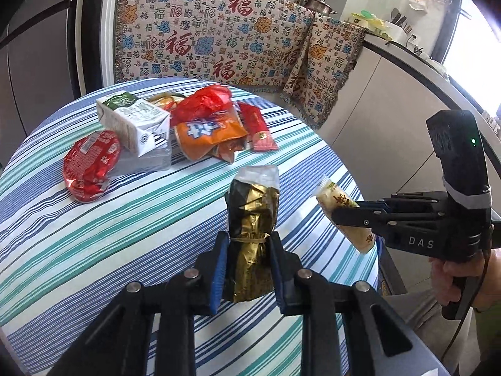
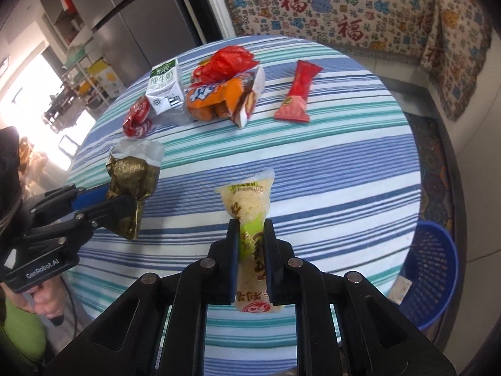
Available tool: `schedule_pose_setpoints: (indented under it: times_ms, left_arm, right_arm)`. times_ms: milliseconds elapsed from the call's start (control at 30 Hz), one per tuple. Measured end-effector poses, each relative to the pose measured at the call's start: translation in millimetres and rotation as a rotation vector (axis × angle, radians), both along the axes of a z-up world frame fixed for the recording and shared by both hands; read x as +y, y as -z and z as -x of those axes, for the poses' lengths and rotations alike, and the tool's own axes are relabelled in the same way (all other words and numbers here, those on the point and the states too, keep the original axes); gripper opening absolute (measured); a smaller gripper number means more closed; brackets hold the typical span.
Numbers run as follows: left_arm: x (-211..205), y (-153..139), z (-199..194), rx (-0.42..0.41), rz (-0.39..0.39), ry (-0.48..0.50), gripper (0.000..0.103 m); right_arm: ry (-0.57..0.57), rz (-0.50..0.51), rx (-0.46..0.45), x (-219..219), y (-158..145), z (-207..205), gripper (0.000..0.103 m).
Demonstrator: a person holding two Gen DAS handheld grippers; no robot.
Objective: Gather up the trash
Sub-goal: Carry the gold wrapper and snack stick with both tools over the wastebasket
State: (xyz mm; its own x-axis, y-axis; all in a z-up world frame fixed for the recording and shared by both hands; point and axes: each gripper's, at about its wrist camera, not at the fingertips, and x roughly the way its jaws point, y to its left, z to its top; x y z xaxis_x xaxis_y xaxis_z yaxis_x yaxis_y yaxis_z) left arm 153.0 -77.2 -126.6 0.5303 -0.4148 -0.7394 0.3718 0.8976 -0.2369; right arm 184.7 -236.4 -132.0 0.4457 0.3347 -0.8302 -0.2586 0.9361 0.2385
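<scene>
Grippers both pinch trash above your striped round table point(image 1: 94, 244).

Your left gripper point(image 1: 249, 266) has its blue pads pressed on the tied waist of a crumpled gold foil wrapper point(image 1: 252, 219), held upright off the cloth. Your right gripper point(image 2: 250, 250) squeezes a pale yellow-green snack packet point(image 2: 250, 213) around its middle. On the far side of the table lie a milk carton point(image 1: 134, 122), a red foil wrapper point(image 1: 90, 169), an orange snack bag point(image 1: 209, 138) and a red sachet point(image 2: 297, 91). A blue basket point(image 2: 432, 272) stands beside the table.
</scene>
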Motion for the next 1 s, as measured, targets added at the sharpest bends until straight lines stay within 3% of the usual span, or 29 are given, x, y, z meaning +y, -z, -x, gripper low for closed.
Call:
schedule_pose_setpoints:
  times_ms: [400,600,767,1000]
  left_arm:
    - [-60.3,-5.3,6.4,-0.003,0.001,0.098,0.025]
    - [-95.8,-14.6,8.9,-0.006,0.007,0.149,0.025]
    - [-140.6,-19.2,5.0,0.001,0.023,0.210,0.025]
    - [-222.9,-4.2,-2.5,0.047,0.027,0.307,0.025]
  right_arm:
    - [0.118,-0.015,-0.039,-64.8,-6.2,26.7,0.013]
    - [0.224,-0.007,-0.075,-119.4,-13.4,39.0,0.013]
    - [0.352,0.011,-0.069,-180.6,-10.8,46.4,0.013]
    - [0.524,0.031,-0.035,-254.0,11.6,54.0,0.013]
